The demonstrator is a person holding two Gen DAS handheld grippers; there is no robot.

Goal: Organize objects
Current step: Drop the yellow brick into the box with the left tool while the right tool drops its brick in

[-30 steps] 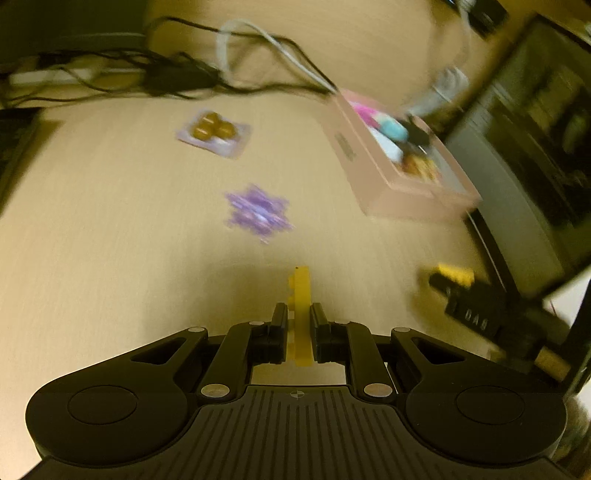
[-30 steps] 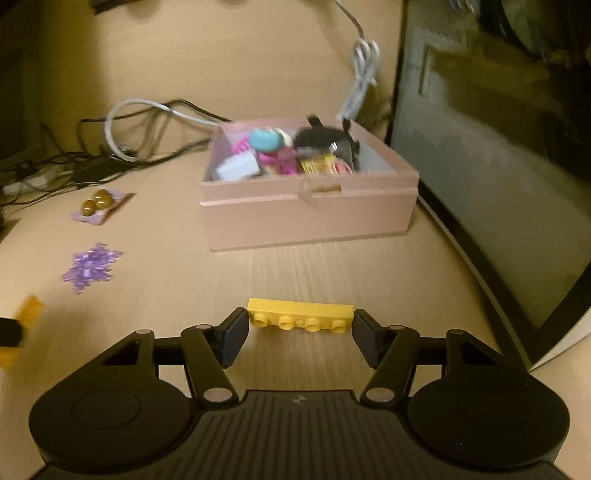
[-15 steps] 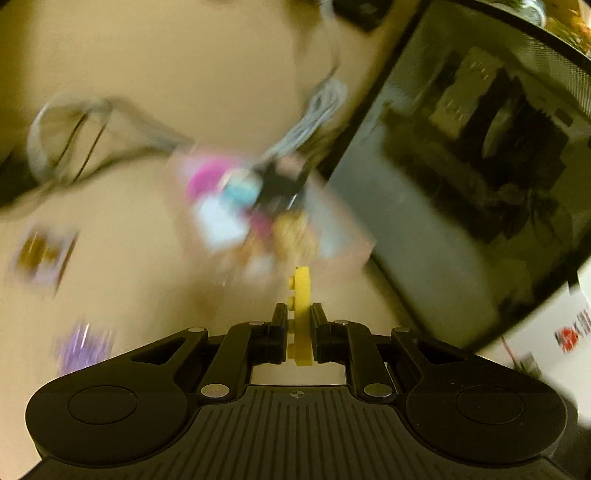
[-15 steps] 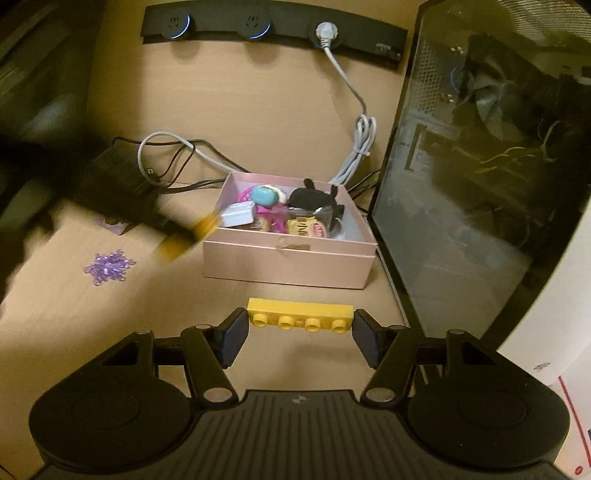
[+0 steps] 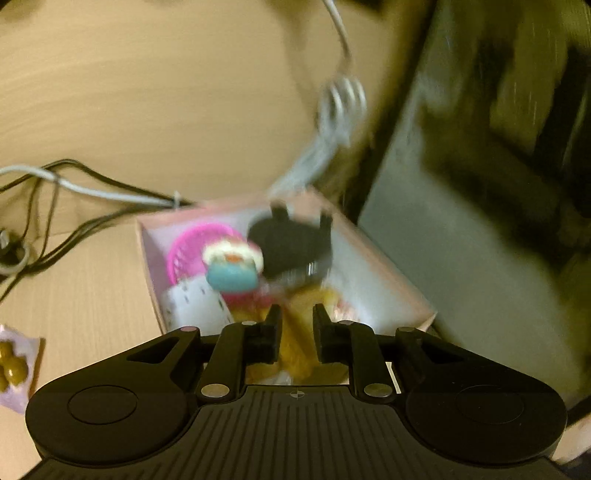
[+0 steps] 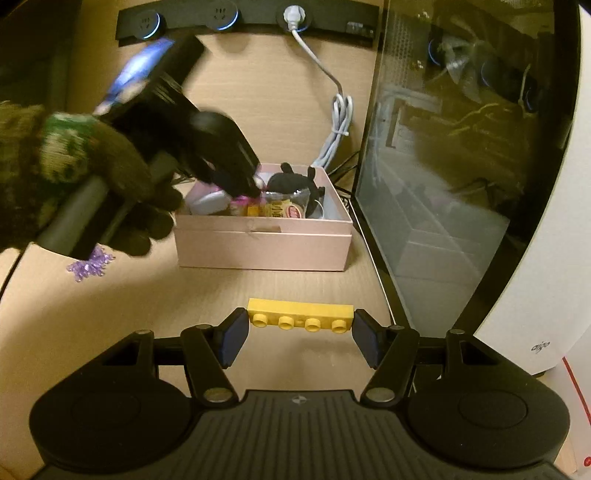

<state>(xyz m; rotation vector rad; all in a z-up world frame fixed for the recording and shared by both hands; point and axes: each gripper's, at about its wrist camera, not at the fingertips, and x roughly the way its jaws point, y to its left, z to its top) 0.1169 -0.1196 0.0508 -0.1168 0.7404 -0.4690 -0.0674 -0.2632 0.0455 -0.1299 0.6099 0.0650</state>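
the left gripper [image 5: 297,332] hangs over the open pink box [image 5: 146,254], its jaws a little apart. a blurred yellow shape shows in the gap below them, among the box's contents; whether the jaws touch it cannot be told. the box holds a pink basket [image 5: 192,247], a white perforated cup [image 5: 195,306], a blue and white toy [image 5: 231,269] and a black plush toy [image 5: 288,247], all crowded together. a packet of brown beads [image 5: 13,369] lies on the surface to the left of the box, apart from it.

the right gripper [image 6: 300,334] is held above the surface in front of the box [image 6: 262,247], jaws set wide and clamped on the ends of a yellow brick [image 6: 299,314], which lies crosswise between the blue pads [image 6: 232,339] with its four studs facing the camera. from this side the left gripper [image 6: 251,188] reaches down into the box from the left, gripped by a gloved hand [image 6: 85,173]. a purple snowflake ornament [image 6: 90,264] lies on the surface left of the box, just below that hand. a glass-sided computer case [image 6: 461,166] stands close to the right of the box, and a grey cable [image 6: 336,125] runs down the wall behind it from a socket strip [image 6: 243,18].
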